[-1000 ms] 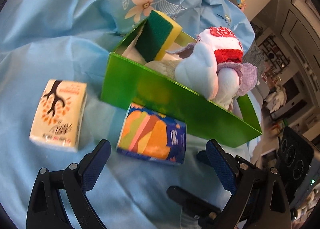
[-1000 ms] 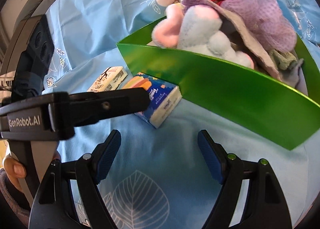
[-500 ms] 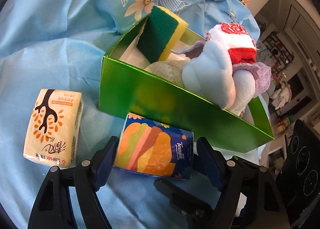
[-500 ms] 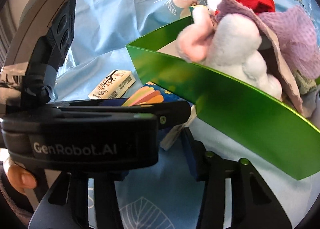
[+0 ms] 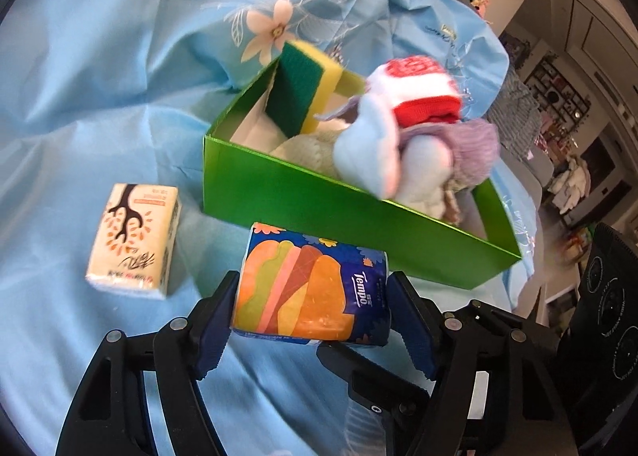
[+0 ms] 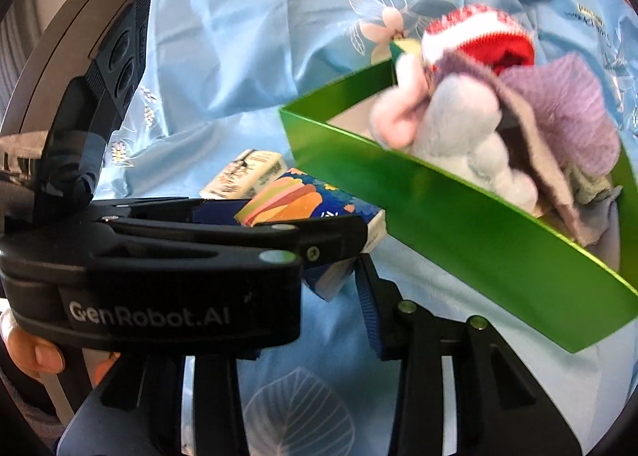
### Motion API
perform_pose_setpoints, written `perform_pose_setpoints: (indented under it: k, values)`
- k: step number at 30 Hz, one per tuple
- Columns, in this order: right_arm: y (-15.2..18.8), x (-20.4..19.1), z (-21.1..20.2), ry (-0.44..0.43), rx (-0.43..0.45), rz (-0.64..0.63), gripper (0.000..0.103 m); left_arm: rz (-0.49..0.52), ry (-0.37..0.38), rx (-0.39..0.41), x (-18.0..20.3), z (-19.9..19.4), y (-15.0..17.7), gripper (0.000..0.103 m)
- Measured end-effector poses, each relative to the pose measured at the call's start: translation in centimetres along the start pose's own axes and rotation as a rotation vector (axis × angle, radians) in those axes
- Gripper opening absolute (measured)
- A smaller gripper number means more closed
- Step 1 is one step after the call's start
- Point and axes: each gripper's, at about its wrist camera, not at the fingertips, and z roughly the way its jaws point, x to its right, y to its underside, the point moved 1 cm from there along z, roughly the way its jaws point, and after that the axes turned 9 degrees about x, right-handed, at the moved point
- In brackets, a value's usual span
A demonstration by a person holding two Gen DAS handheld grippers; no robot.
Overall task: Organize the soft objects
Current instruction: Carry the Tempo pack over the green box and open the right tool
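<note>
My left gripper (image 5: pixel 311 316) is shut on the colourful Tempo tissue pack (image 5: pixel 309 296), its blue pads pressed on both ends, just in front of the green box (image 5: pixel 319 200). The box holds a green-yellow sponge (image 5: pixel 303 91), a blue plush toy (image 5: pixel 375 152), a red-white knit item (image 5: pixel 418 91) and a purple cloth (image 5: pixel 474 145). A cream tissue pack (image 5: pixel 133 242) lies on the blue cloth to the left. In the right wrist view the left gripper's body (image 6: pixel 159 268) hides the right gripper's left finger; the right finger (image 6: pixel 371 308) shows, with the Tempo pack (image 6: pixel 303 200) beyond.
A light blue flowered sheet (image 5: pixel 119 57) covers the surface. The green box wall (image 6: pixel 478 236) runs diagonally in the right wrist view. A hand (image 6: pixel 36 352) holds the left gripper. Room furniture shows at far right (image 5: pixel 578 117).
My left gripper moved forward around the Tempo pack and closed on it, and the pack now looks lifted. In the right wrist view the left gripper came across and covers more of the frame.
</note>
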Motion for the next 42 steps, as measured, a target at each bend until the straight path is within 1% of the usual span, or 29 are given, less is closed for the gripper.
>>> perform_pose_setpoints:
  k: [5, 9, 15, 21, 29, 35, 39, 42]
  values:
    - [-0.4, -0.8, -2.7, -0.024, 0.036, -0.013, 0.038, 0.028, -0.022, 0.038, 1.9, -2.5, 0.2, 0.074]
    - [-0.5, -1.2, -4.5, -0.033, 0.069, -0.019, 0.038, 0.053, -0.033, 0.063, 3.5, -3.9, 0.1, 0.074]
    - [-0.6, -1.1, -7.1, -0.037, 0.117, -0.012, 0.038, 0.107, -0.05, 0.089, 6.3, -4.8, -0.2, 0.074]
    - [-0.4, -0.2, -8.5, -0.039, 0.146, 0.009, 0.038, 0.155, -0.064, 0.09, 8.7, -5.0, -0.1, 0.074]
    - [-0.9, 2.8, -9.8, -0.025, 0.192, 0.056, 0.038, 0.232, -0.062, 0.088, 12.2, -3.3, -1.7, 0.074]
    - [-3.2, 5.6, -9.4, 0.007, 0.241, 0.057, 0.038, 0.28, -0.046, 0.111, 14.3, -1.3, -5.2, 0.074]
    - [-4.8, 8.1, -9.0, 0.023, 0.259, 0.092, 0.038, 0.319, -0.029, 0.098, 15.8, 1.2, -7.7, 0.074]
    - [-5.8, 10.2, -8.4, 0.047, 0.268, 0.119, 0.038, 0.338, -0.022, 0.076, 16.4, 3.5, -9.0, 0.074]
